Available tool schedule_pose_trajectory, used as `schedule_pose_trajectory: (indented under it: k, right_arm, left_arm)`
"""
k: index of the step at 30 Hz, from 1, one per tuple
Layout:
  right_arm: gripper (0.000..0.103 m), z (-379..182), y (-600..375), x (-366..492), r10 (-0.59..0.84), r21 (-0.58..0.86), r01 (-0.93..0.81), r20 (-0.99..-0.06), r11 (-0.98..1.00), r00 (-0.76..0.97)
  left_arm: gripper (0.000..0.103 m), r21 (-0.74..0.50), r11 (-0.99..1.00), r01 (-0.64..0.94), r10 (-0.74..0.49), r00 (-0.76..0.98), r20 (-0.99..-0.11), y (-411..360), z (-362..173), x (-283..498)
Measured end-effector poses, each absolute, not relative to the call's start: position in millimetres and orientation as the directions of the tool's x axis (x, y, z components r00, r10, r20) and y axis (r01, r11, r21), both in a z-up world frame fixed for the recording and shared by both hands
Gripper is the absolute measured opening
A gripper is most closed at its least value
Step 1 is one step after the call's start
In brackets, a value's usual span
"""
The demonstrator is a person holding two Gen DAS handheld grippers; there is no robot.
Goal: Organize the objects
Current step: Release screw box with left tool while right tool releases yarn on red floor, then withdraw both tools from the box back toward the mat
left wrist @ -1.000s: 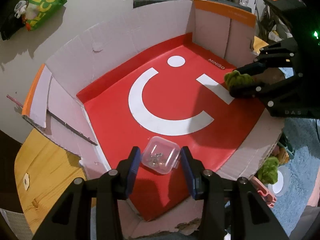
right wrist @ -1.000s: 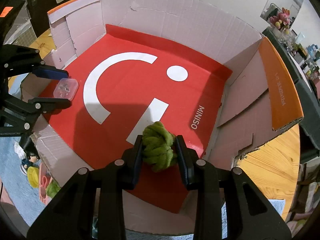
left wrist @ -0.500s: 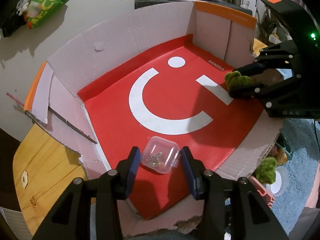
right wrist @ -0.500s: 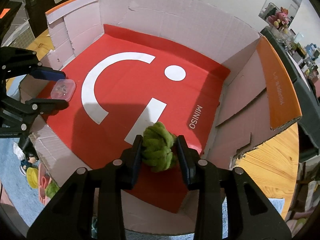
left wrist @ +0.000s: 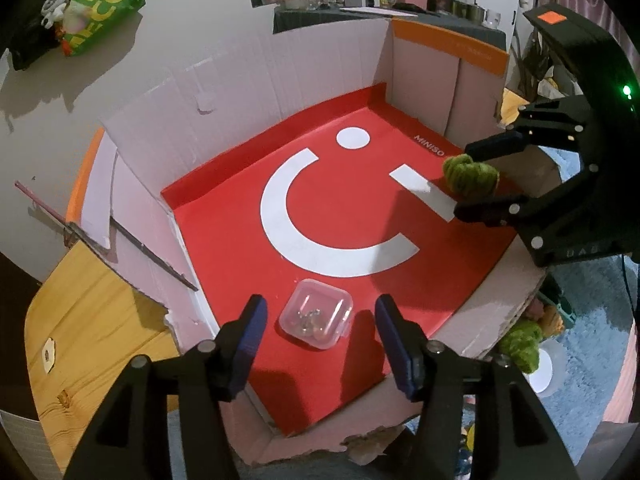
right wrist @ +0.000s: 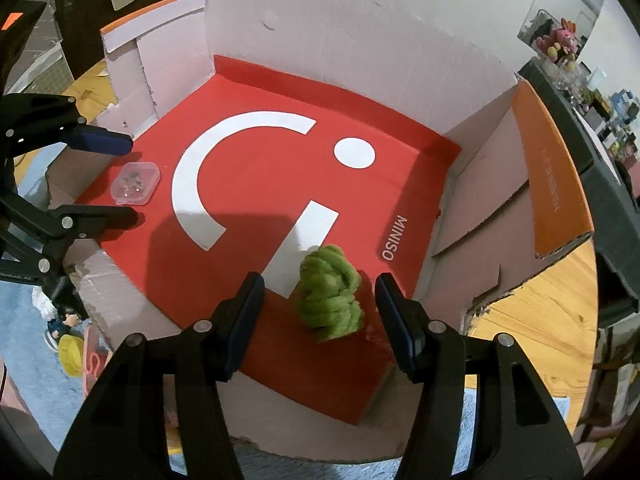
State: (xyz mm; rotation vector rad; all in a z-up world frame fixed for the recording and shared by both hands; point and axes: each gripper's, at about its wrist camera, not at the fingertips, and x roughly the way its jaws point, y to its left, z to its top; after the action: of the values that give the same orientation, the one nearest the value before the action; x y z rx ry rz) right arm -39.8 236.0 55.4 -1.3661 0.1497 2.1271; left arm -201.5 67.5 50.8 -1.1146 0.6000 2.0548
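A cardboard box (left wrist: 256, 92) with a red floor (left wrist: 224, 248) and a white smiley lies open on a wooden table. A small clear plastic case (left wrist: 316, 314) with small metal bits lies on the red floor between the fingers of my open left gripper (left wrist: 318, 320); it also shows in the right wrist view (right wrist: 135, 182). A green yarn ball (right wrist: 330, 292) rests on the floor between the fingers of my open right gripper (right wrist: 318, 304), touching neither. The ball also shows in the left wrist view (left wrist: 470, 174), and so does the right gripper (left wrist: 476, 178).
The box walls (right wrist: 320, 36) stand on three sides; the near wall is low and torn. The wooden table (left wrist: 80, 312) shows beside the box. Another green yarn ball (left wrist: 520, 346) and toys lie on the blue carpet (left wrist: 592, 328) below. A cluttered shelf (left wrist: 384, 0) stands behind.
Both grippers have opened. The left let go of the clear case and the right let go of the green yarn ball; both things now lie on the red floor.
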Motion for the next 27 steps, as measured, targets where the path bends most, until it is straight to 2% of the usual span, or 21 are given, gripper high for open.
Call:
schedule_pose_trajectory:
  k: [18,22,27]
  right_arm:
    - [0.056,78,230,-38,0.44,-0.193,-0.562,-0.829,-0.804,-0.345]
    - [0.056,95,221,-33,0.468,-0.189,-0.576,-0.795,-0.796,-0.386]
    - [0.059,118,204,-21,0.504,-0.174,-0.601,-0.745,-0.78,-0.438]
  left_arm:
    - [0.059,0.041,-0.671,-0.741,0.407,-0.414,-0.814,57,70,-196]
    - [0.068,0.032,-0.701,-0.712,0.432,-0.461,-0.775,48,87,-188]
    - [0.073,0.051,-0.757,-0.652,0.425,-0.549,-0.719,35,107,-171]
